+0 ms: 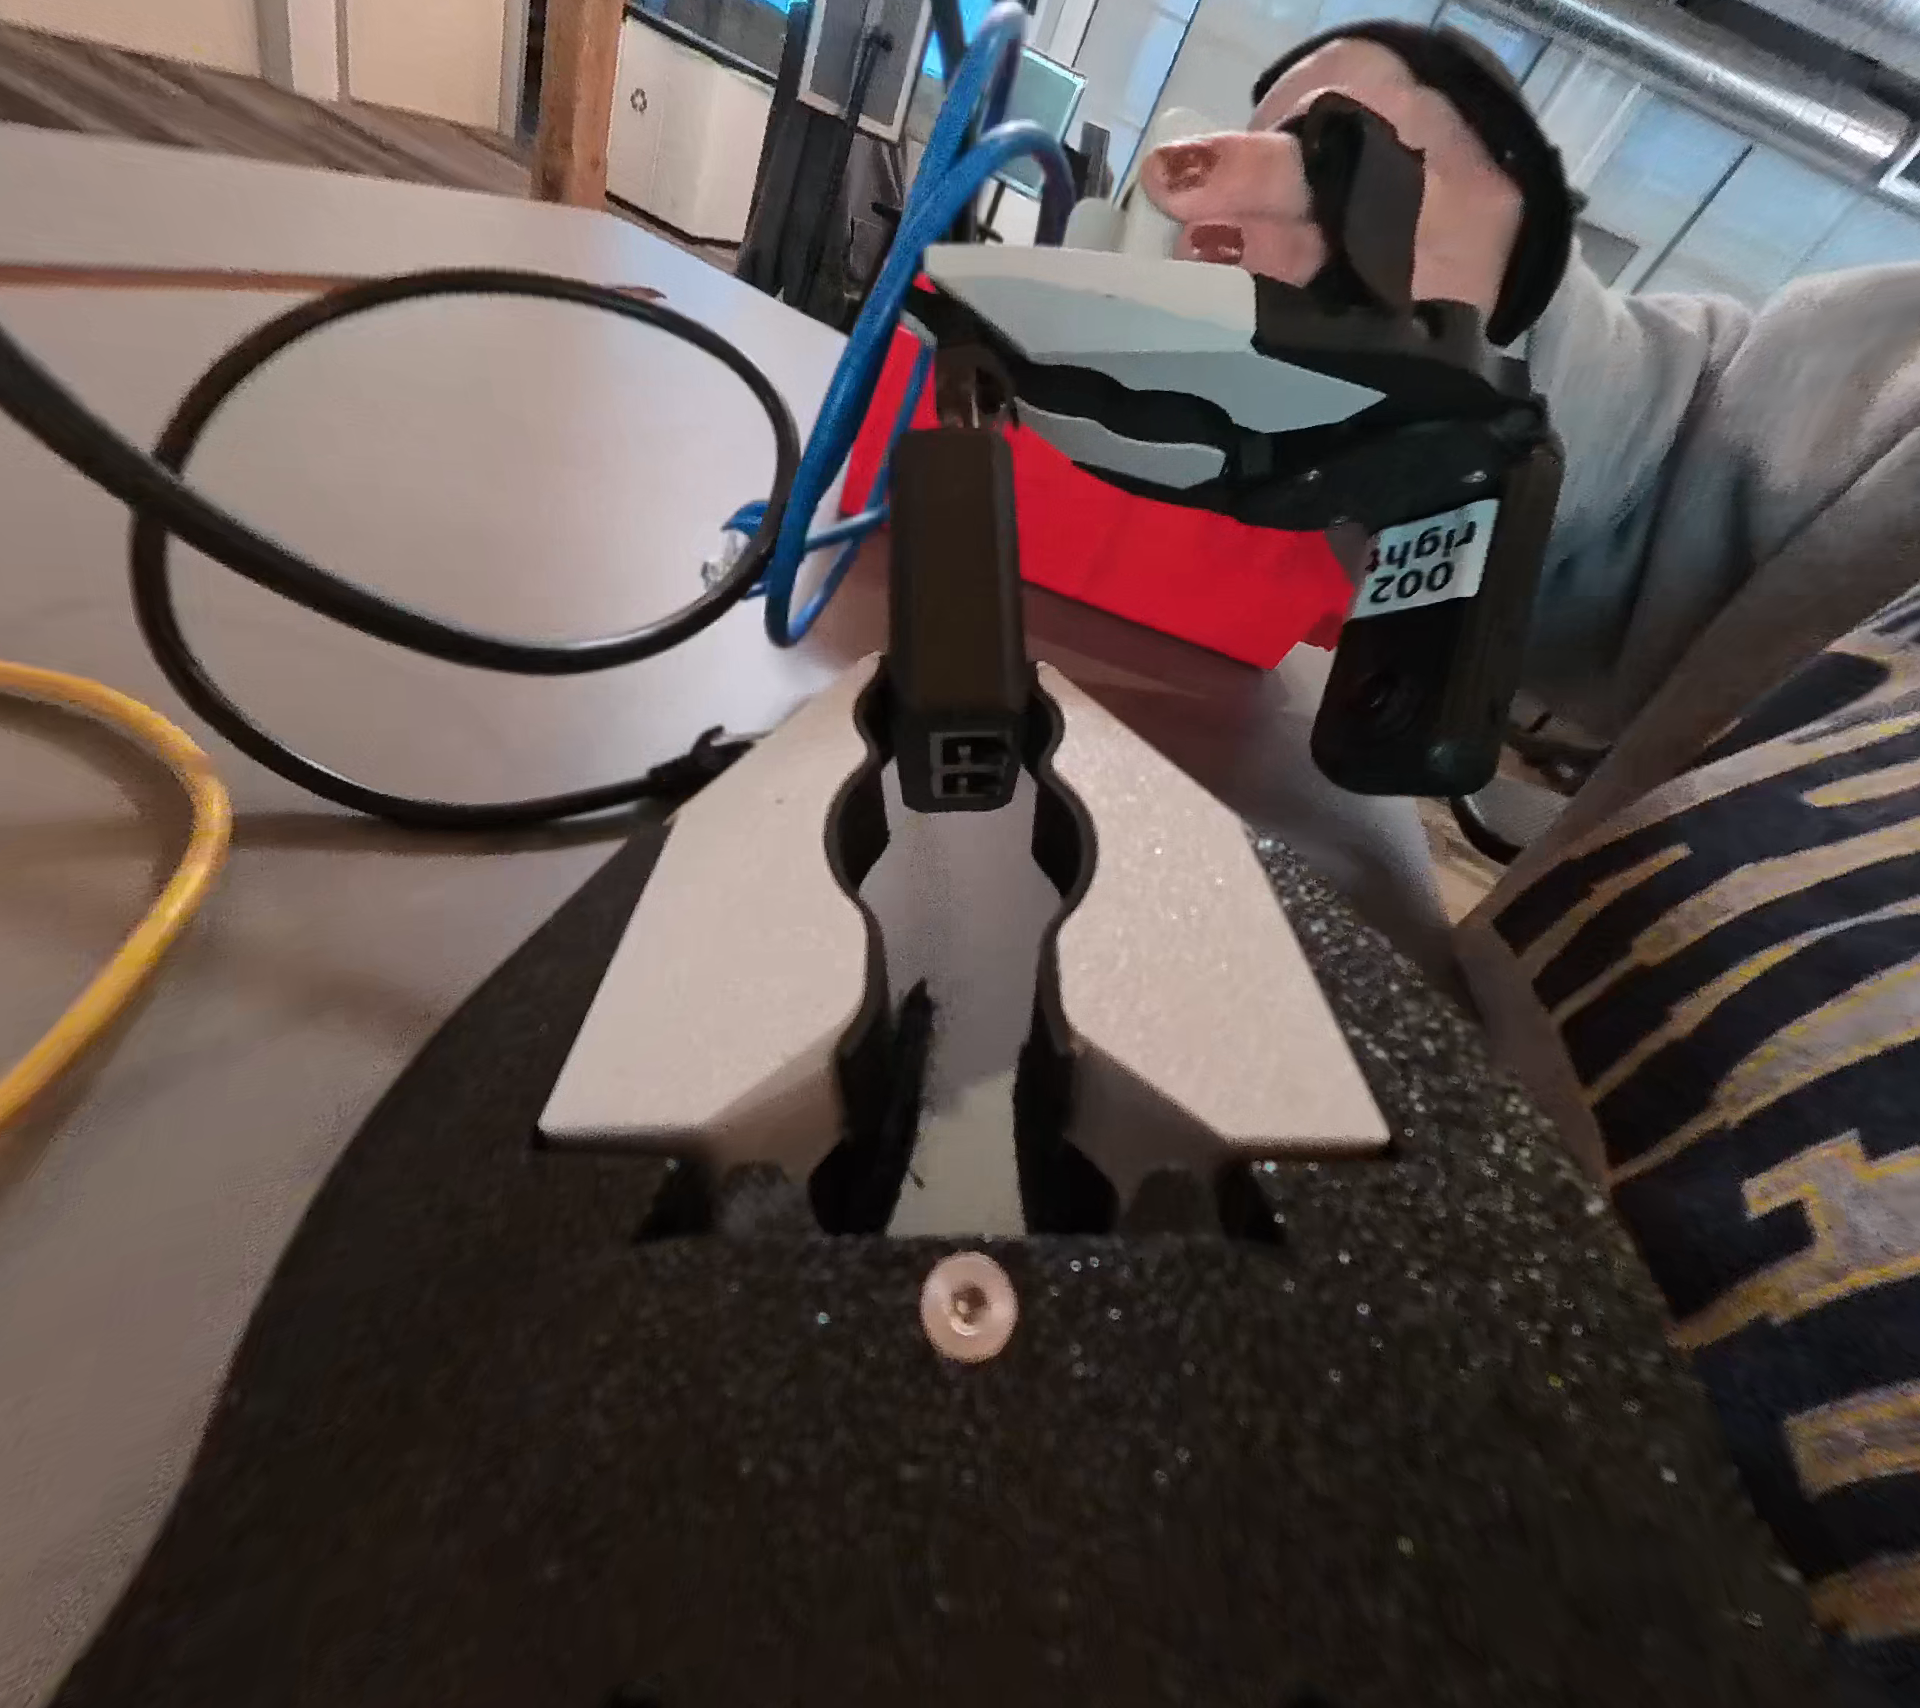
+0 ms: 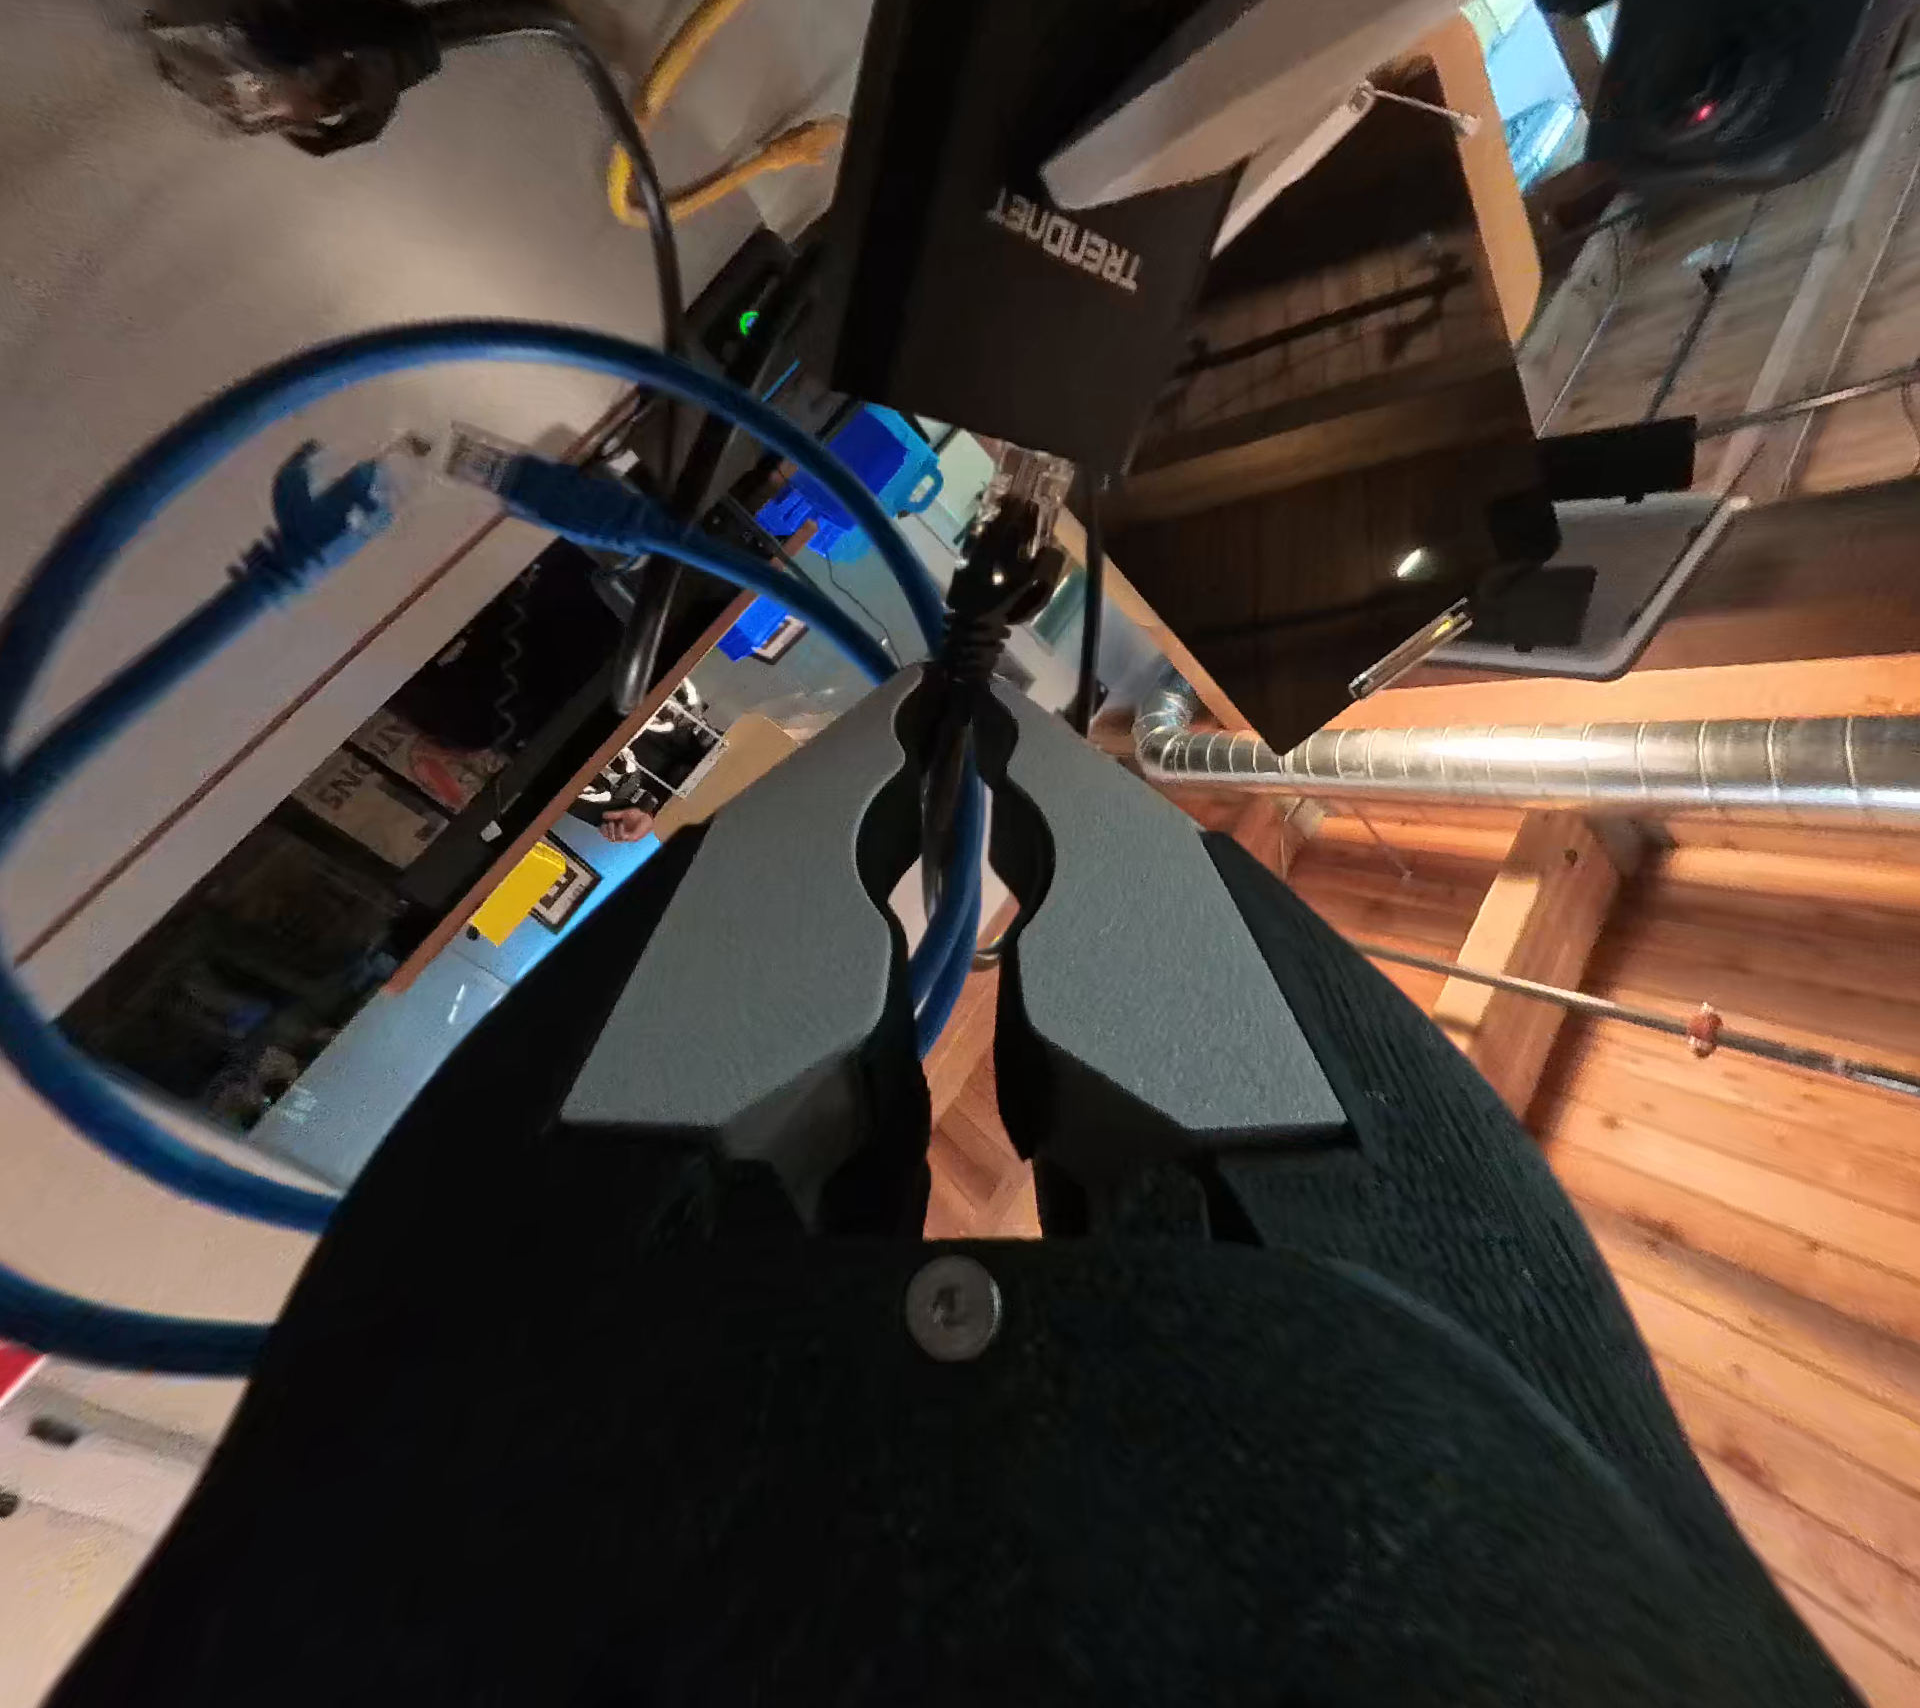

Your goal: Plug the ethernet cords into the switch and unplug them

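My left gripper [image 1: 954, 697] is shut on a small black switch [image 1: 954, 578], holding it by its near end above the table. The switch also shows in the right wrist view [image 2: 997, 204], with a grey left finger [image 2: 1247, 48] on it. My right gripper [image 2: 951, 702] is shut on a black ethernet cord [image 2: 971, 619] just behind its clear plug [image 2: 1023, 484]. The plug tip is at the switch's far end; I cannot tell if it is inside a port. The right gripper also shows in the left wrist view [image 1: 971, 349].
Blue cords [image 2: 582, 505] loop to the left with loose plugs. A black cord [image 1: 436, 619] and a yellow cord [image 1: 177, 869] lie on the grey table [image 1: 468, 432]. A red bin [image 1: 1122, 546] stands behind the switch. A person's sleeve [image 1: 1704, 453] is on the right. The left gripper's tips are roughly 8 cm from the right gripper's.
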